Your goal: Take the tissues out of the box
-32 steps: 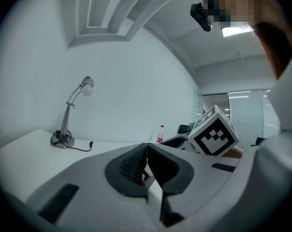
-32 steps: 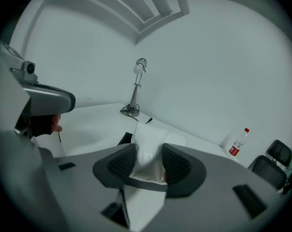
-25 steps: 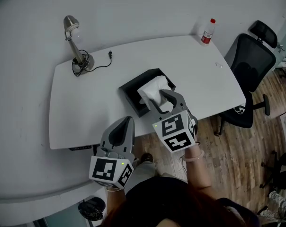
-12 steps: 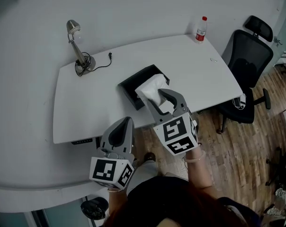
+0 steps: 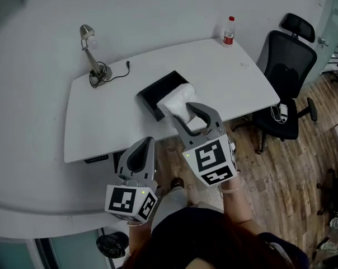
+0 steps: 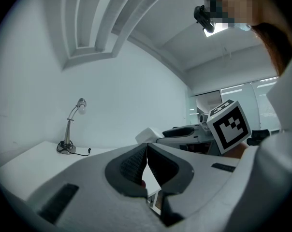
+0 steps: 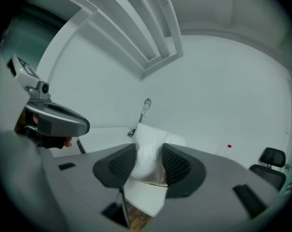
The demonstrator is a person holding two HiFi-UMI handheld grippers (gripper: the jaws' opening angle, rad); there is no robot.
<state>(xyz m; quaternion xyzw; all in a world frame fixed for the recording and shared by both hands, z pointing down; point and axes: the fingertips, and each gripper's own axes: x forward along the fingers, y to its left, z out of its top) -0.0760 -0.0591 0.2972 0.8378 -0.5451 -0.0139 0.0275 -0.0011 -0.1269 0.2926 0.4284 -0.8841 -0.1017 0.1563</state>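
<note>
A black tissue box (image 5: 154,93) lies on the white table (image 5: 102,122). A wad of white tissues (image 5: 177,101) is lifted over the box's near right corner, and my right gripper (image 5: 187,112) is shut on it. In the right gripper view the tissues (image 7: 148,151) fill the gap between the two dark pads (image 7: 176,164). My left gripper (image 5: 142,150) hangs off the table's near edge, close to my body. Its jaws are shut with nothing held (image 6: 146,161).
A desk lamp (image 5: 91,54) with its cord stands at the table's far left. A red-capped bottle (image 5: 229,31) is at the far right corner. A black office chair (image 5: 283,74) stands right of the table on the wooden floor (image 5: 275,167).
The right gripper has drawn the tissues up and toward me, away from the box's opening. The left gripper has stayed where it was.
</note>
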